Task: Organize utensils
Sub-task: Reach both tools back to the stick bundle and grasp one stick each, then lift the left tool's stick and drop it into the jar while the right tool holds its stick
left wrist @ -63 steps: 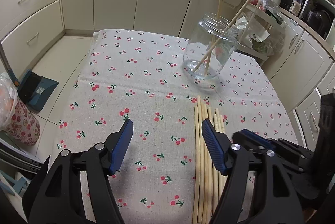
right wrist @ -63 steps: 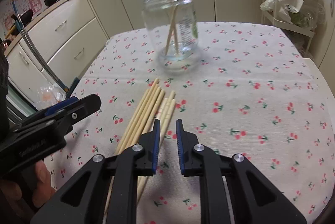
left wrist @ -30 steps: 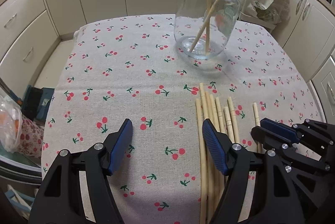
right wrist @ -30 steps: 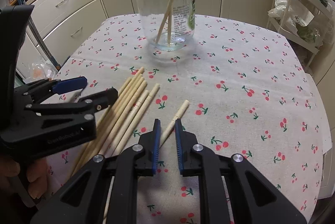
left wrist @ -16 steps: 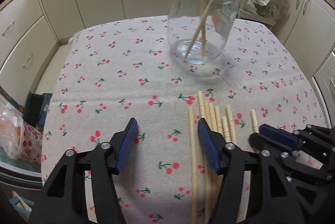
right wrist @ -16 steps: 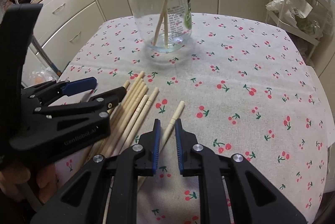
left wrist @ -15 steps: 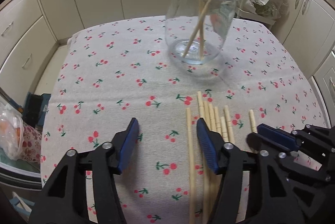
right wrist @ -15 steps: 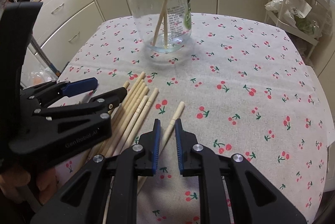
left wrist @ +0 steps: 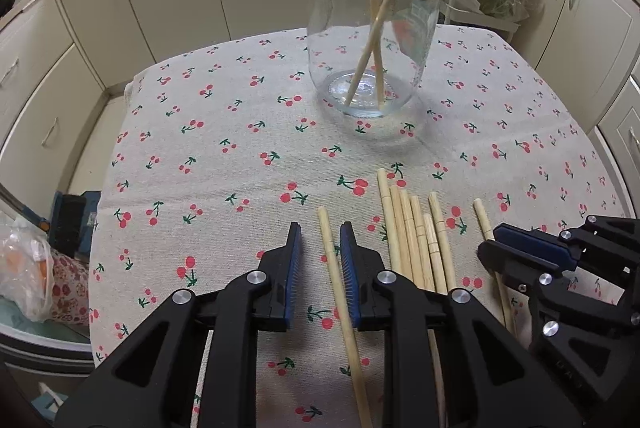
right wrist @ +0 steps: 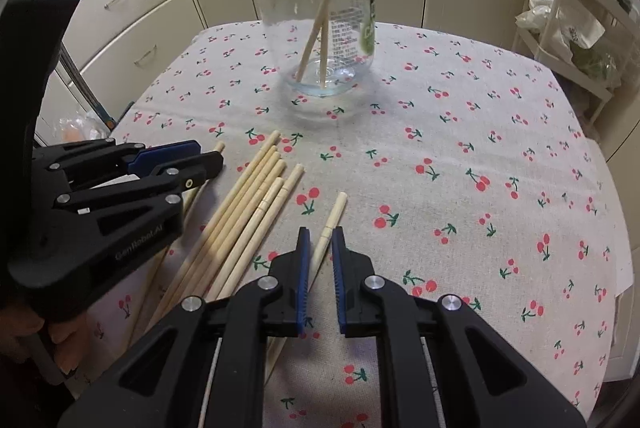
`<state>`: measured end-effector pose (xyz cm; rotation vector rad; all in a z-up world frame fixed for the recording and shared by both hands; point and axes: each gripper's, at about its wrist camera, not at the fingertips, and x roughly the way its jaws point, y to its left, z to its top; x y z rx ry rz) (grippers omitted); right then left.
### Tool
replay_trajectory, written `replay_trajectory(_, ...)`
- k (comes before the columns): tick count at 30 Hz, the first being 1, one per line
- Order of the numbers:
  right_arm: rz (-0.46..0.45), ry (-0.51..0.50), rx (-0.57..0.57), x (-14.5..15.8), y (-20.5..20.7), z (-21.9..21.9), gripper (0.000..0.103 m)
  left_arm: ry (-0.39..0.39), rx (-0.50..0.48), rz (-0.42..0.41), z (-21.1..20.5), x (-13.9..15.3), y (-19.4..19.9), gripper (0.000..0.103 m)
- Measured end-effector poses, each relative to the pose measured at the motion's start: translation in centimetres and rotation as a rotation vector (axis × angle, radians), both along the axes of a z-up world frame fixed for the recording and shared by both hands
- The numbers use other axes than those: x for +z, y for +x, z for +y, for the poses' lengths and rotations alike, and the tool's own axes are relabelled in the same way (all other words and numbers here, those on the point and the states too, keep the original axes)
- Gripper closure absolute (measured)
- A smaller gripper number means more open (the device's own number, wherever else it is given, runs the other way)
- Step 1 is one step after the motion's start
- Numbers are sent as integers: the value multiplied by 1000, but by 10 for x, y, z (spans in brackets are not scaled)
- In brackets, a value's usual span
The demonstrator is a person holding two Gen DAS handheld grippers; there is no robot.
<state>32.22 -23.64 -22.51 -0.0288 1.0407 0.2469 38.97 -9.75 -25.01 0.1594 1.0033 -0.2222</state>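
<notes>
Left gripper (left wrist: 320,260): a single pale wooden chopstick (left wrist: 338,280) lies between its blue-padded fingers (left wrist: 294,268), long axis running from the lower centre of the left wrist frame up toward the clear glass jar (left wrist: 372,39) at upper centre. The fingers have just been closing around it. A sliver of cloth shows on both sides of the stick, so the pads do not press on it yet; not gripped.

Right gripper (right wrist: 319,264): fingers nearly closed, with a second lone chopstick (right wrist: 330,224) running up between them, tip leaning toward the upper right of the right wrist frame. Whether the pads bite on it I cannot tell; the contact is hidden behind the finger bodies.

The bundle of remaining chopsticks (left wrist: 416,228) lies flat on the cherry-print cloth of the desk (left wrist: 224,115), between the two grippers in the left wrist frame, all roughly parallel and pointing at the jar. Two chopsticks stand crossed inside the jar.

Judgement: each stick lies along its gripper's pointing line, so the pinch is across the stick. Both grippers sit about equally far from the jar; the left stick lines up with it more directly.
</notes>
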Motion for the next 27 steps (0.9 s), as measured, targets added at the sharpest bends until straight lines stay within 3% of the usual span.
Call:
replay_trajectory(3,-10,-3,1,0,-1,2,92,-18,-18,7,-1,0,0,97)
replay_trajectory(8,-5,85,-41,-2,-2,-12,97,-117,-21,39,7,2,-2,98)
replay_trajectory(12,-2,152,-72,-3,-4,-22,97,-210,8,11,21,12,-3,98)
replay_trajectory(27,-19,302,-133,-10,-9,-43,97,-481,97,-333,40,125,22,98)
